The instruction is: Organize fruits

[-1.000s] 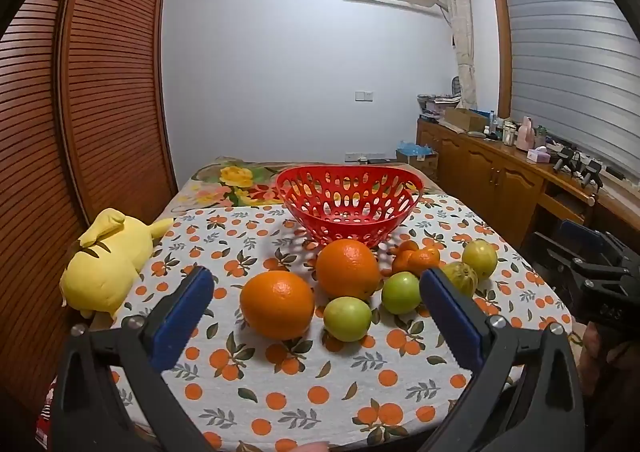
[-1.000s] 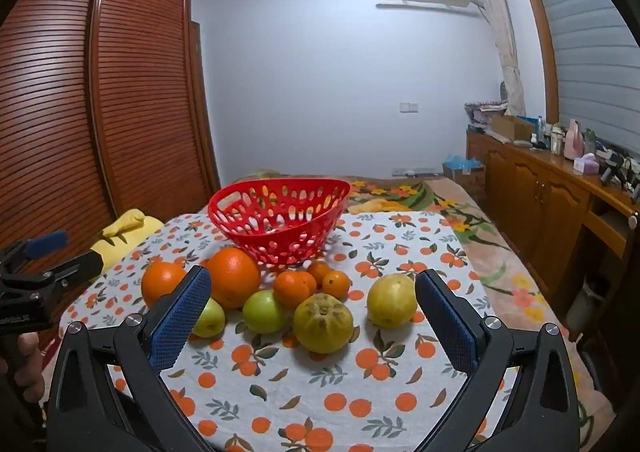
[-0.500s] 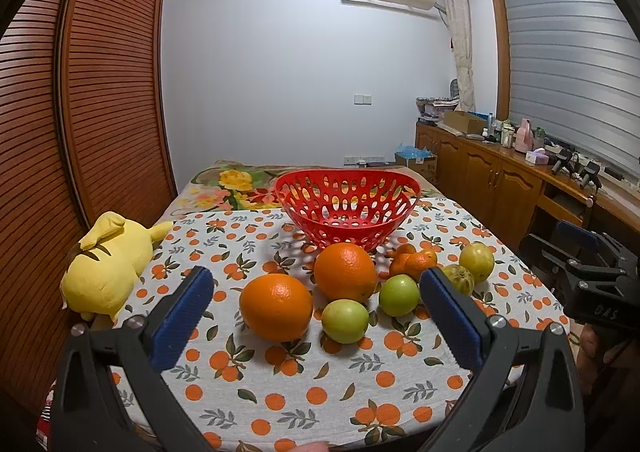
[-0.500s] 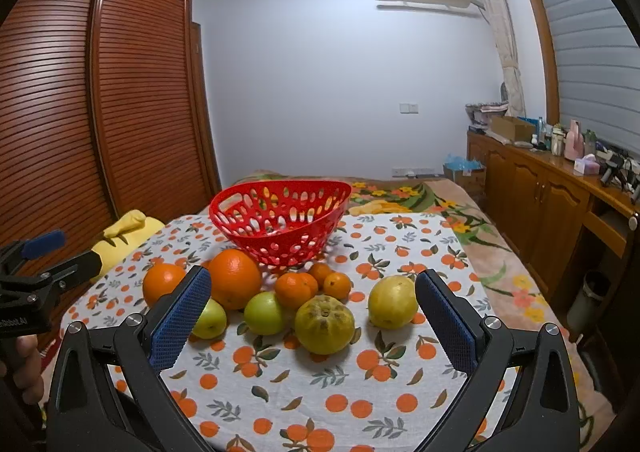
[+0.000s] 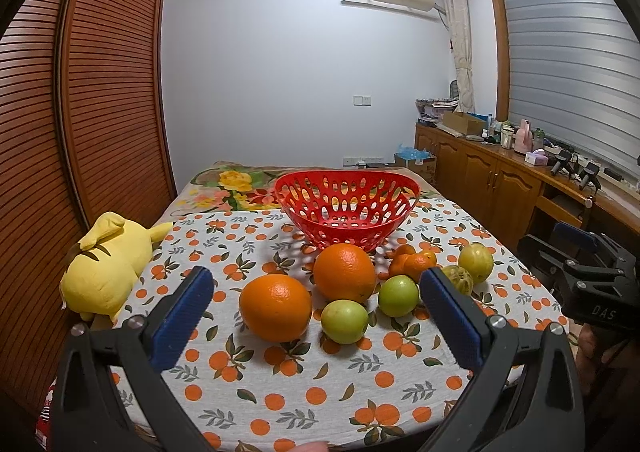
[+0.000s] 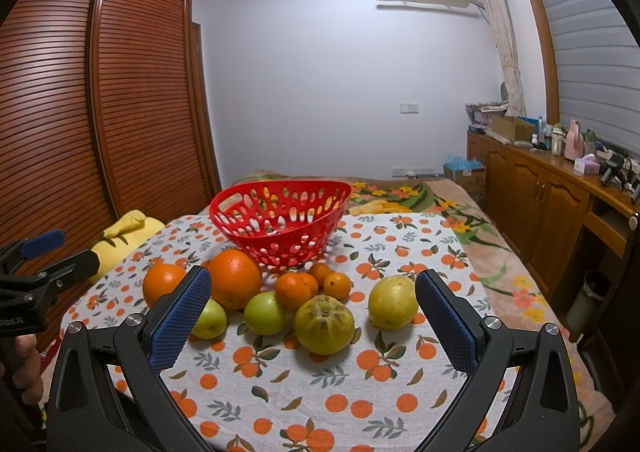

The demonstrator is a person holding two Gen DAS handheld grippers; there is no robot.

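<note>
Both tongs hang wide apart and hold nothing — the left tongs (image 5: 316, 302) and right tongs (image 6: 313, 302) hover above the table's orange-print cloth (image 6: 360, 392). The empty red perforated plastic basket (image 5: 347, 204) sits behind the fruits — two big round oranges (image 5: 276, 313), green and yellow ones alongside.

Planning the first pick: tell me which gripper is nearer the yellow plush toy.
Left. The left gripper hovers open with the yellow plush toy just off its left finger; the right gripper sits farther right, past the fruit.

left hand-held gripper (image 5: 316, 316) raised slightly, fruit unmoved
</note>
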